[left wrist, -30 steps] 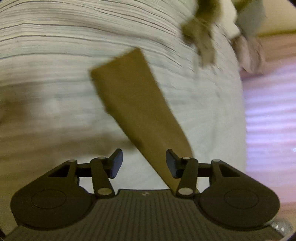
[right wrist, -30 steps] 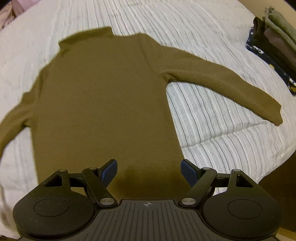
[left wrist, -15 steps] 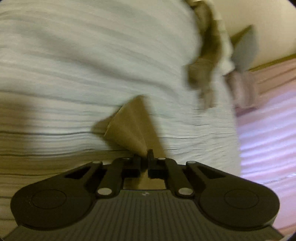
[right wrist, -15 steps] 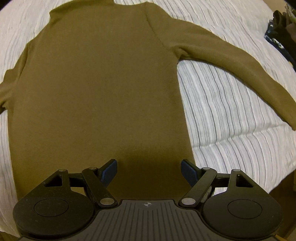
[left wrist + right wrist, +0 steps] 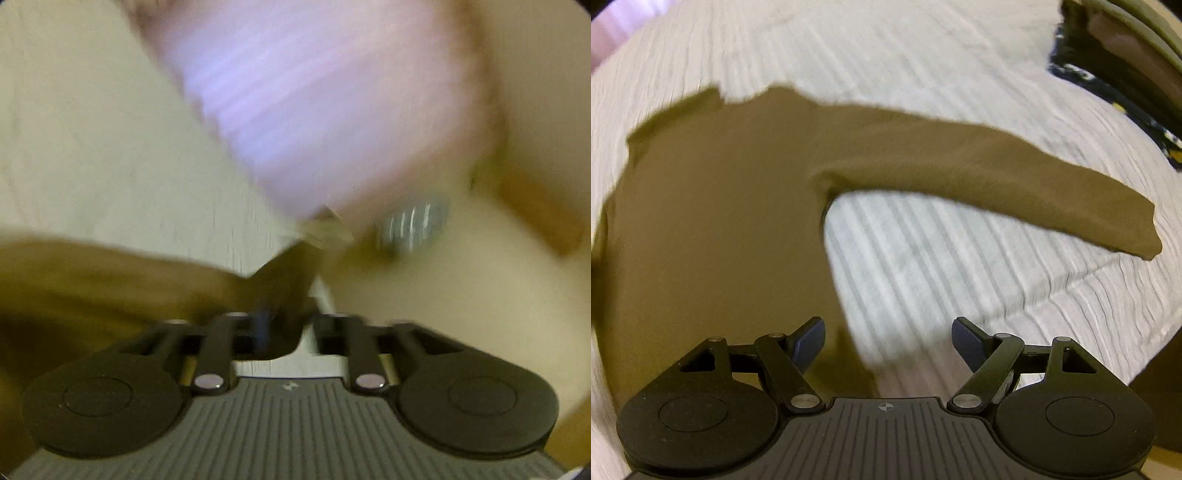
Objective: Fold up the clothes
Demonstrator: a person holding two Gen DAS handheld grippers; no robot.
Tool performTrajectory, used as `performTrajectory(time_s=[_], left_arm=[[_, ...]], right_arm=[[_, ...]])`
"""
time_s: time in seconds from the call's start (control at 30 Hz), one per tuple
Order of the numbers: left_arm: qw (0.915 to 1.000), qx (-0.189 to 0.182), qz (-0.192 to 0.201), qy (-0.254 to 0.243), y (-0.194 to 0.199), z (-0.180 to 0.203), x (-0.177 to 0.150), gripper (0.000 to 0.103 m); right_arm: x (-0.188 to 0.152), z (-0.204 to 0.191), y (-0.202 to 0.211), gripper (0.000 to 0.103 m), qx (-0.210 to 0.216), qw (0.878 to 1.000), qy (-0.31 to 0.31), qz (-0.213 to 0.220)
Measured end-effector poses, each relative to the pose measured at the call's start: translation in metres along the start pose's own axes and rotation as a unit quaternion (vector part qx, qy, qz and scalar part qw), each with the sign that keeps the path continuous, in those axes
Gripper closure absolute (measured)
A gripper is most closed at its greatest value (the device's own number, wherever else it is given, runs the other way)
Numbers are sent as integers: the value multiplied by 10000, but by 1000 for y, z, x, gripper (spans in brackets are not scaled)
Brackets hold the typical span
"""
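Right hand-held gripper (image 5: 888,338) hangs open over the sweater (image 5: 713,206) hem on the bed (image 5: 960,258); we see its sleeve (image 5: 997,181) stretch toward the right edge. Left hand-held gripper (image 5: 288,326) is opening, olive cloth between.

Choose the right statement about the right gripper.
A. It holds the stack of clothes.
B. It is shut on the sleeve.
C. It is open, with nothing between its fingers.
C: the right gripper stands wide open above the sweater edge and the bed, pinching no cloth.
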State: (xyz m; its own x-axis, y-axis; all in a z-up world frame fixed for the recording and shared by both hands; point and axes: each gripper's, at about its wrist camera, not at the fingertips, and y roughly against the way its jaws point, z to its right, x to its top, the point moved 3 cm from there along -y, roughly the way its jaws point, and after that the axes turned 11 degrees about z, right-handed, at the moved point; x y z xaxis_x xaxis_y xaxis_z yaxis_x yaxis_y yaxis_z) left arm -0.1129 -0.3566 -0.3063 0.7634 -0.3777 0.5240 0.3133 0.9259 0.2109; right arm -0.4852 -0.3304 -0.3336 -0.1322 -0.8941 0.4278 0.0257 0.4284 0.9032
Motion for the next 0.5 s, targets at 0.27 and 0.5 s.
performTrajectory(time_s=[0.27, 0.5], left_arm=[[9658, 1645, -1798, -887, -2, -58, -97, 71], [9395, 2752, -1254, -1607, 39, -109, -30, 73]], right_arm=[[13, 20, -11, 24, 950, 9882, -1154, 345], [17, 8, -45, 33, 2489, 9260, -2820, 323]])
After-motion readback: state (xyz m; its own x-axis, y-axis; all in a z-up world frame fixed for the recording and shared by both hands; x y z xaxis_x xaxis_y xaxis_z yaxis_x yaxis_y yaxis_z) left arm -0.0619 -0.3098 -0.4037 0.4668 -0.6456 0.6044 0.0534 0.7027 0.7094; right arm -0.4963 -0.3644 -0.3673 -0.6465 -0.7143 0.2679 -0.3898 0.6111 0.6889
